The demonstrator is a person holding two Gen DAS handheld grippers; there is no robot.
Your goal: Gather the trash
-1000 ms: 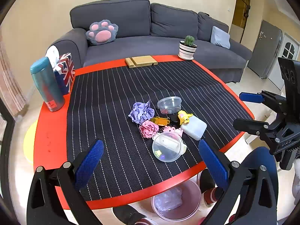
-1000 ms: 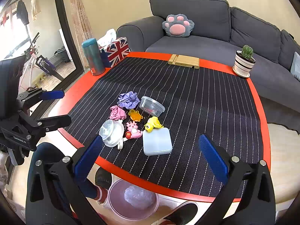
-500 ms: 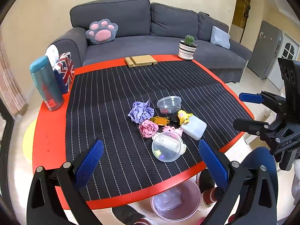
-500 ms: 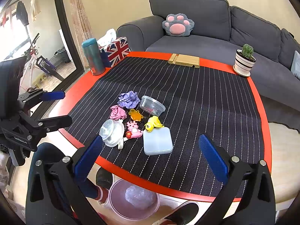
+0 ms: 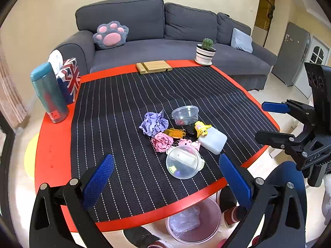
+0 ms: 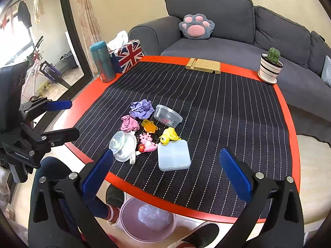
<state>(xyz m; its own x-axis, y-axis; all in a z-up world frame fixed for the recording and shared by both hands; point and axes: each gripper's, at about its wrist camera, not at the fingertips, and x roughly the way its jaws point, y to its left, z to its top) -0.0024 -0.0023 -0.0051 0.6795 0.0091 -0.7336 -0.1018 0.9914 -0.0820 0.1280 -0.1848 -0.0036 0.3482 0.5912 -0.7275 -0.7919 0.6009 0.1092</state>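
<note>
- Crumpled purple paper [image 5: 153,122] and crumpled pink paper [image 5: 162,142] are seen in the left wrist view near the middle of the striped mat on the red counter [image 5: 52,144], touching each other, with a clear tub [image 5: 184,115], an orange toy [image 5: 175,132], a yellow toy [image 5: 201,128] and a pale blue box [image 5: 213,140] just beside them.
- A round clear lid [image 5: 183,161] is tilted at the near side of the cluster; a pink bin [image 5: 194,221] with a plastic liner is seen on the floor below the counter edge.
- The left hand-held gripper [image 5: 165,177] is held wide apart above the near edge, gripping nothing; the right hand-held gripper [image 5: 269,122] is seen at the right, also spread.
- In the right wrist view, the purple paper [image 6: 142,109] and pink paper [image 6: 129,123] lie at the far left of the cluster, with a pink toy [image 6: 146,142] nearer.
- The right hand-held gripper [image 6: 165,171] is spread wide and empty over the near edge, above the bin [image 6: 148,220].
</note>
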